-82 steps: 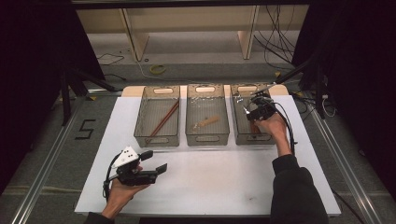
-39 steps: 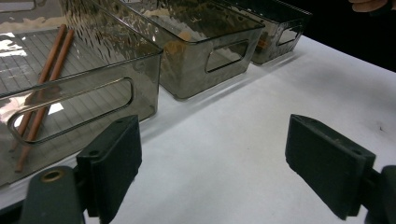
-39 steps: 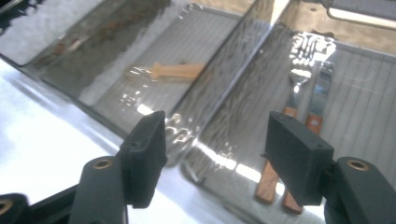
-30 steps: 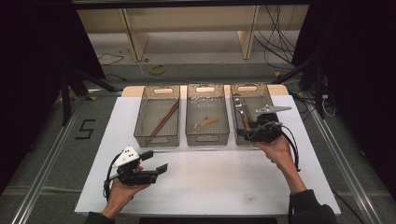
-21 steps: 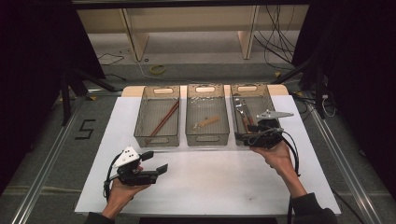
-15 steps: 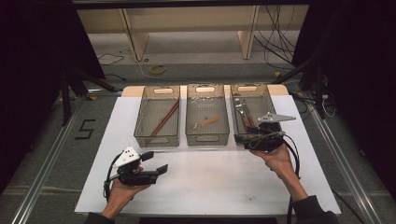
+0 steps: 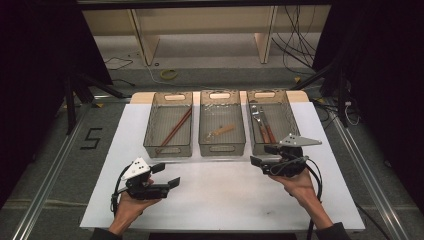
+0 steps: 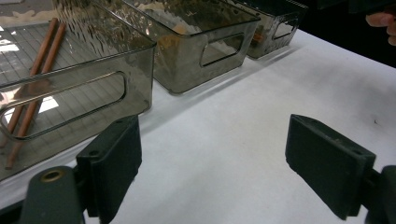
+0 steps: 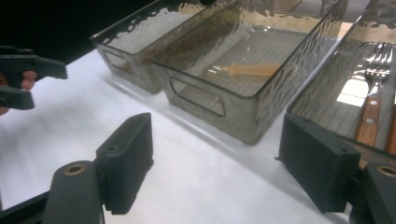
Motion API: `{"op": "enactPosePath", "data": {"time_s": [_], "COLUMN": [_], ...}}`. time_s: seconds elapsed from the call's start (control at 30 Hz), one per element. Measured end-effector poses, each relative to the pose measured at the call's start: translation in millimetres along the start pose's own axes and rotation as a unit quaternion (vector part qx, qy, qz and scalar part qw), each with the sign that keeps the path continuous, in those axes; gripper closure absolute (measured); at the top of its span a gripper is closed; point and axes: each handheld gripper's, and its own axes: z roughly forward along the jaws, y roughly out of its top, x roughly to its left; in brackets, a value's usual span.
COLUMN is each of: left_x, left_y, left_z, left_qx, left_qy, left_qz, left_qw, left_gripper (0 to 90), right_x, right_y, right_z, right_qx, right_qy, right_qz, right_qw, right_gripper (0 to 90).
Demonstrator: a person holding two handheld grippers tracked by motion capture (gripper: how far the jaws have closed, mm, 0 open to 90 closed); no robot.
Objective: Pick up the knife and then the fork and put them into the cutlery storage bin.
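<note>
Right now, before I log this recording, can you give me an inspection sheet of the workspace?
Surface: white sheet on the table, bare in front of the bins.
Job's things: three smoked clear plastic bins in a row; left bin holds brown chopsticks, middle bin a small pale wooden utensil, right bin wooden-handled cutlery, with a fork among it.
Clutter: nothing seen.
Grippers: left gripper open and empty above the sheet; right gripper open, jaws just been opening, nothing between them, at the right bin's near end.
Cables: one trails from each gripper; loose cables on the floor beyond.
Surroundings: wooden shelf legs, dark curtains at the sides.
</note>
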Motion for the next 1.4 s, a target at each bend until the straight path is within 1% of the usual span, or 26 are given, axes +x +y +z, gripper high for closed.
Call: {"op": "enactPosePath", "data": {"time_s": [0.13,0.2,0.27,0.37,0.53,0.67,0.83,0.87,0.97,1.2,1.27,1.4], "left_x": [-0.3,-0.4,0.3,1.0,0.3,0.4,0.0,0.0,0.1,-0.1,-0.1,-0.3], "left_y": [0.0,-0.1,0.0,0.0,0.0,0.0,0.0,0.0,0.0,-0.2,-0.2,-0.5], "left_z": [0.6,0.5,0.3,-0.3,0.2,0.2,0.5,0.5,0.7,1.0,0.9,0.3], "left_qx": [0.0,0.001,0.001,-0.002,0.0,0.0,0.001,0.001,0.002,0.003,0.003,0.005], "left_qy": [-0.001,-0.002,-0.006,-0.006,-0.008,-0.008,-0.009,-0.009,-0.01,-0.01,-0.01,-0.012], "left_qz": [0.0,0.0,-0.005,-0.009,-0.006,-0.007,-0.007,-0.007,-0.006,-0.005,-0.005,-0.005], "left_qw": [1.0,1.0,1.0,0.9999,1.0,0.9999,0.9999,0.9999,0.9999,0.9999,0.9999,0.9999], "left_gripper": [17.9,17.9,17.9,17.9,17.9,17.9,17.9,17.9,17.9,17.8,17.8,17.8], "right_x": [4.3,6.3,8.1,11.2,14.8,16.1,16.4,16.2,16.5,17.4,17.6,18.6], "right_y": [-10.0,-15.3,-20.4,-26.6,-34.1,-39.0,-43.2,-44.0,-46.3,-52.6,-54.1,-57.8], "right_z": [-4.9,-7.5,-9.7,-12.6,-16.9,-19.8,-22.5,-22.7,-24.0,-24.0,-25.1,-26.9], "right_qx": [0.0,-0.001,-0.004,-0.006,-0.013,-0.018,-0.02,-0.022,-0.025,-0.022,-0.023,-0.022], "right_qy": [0.002,0.006,0.009,0.008,0.008,0.007,0.009,0.008,0.006,0.005,0.007,0.006], "right_qz": [-0.002,0.002,0.001,-0.003,-0.004,-0.009,-0.007,-0.011,-0.011,-0.015,-0.011,-0.01], "right_qw": [1.0,1.0,1.0,0.9999,0.9999,0.9998,0.9997,0.9997,0.9996,0.9996,0.9997,0.9997], "right_gripper": [25.5,25.0,24.6,24.4,24.0,23.7,22.7,22.6,22.1,21.1,21.2,21.2]}}
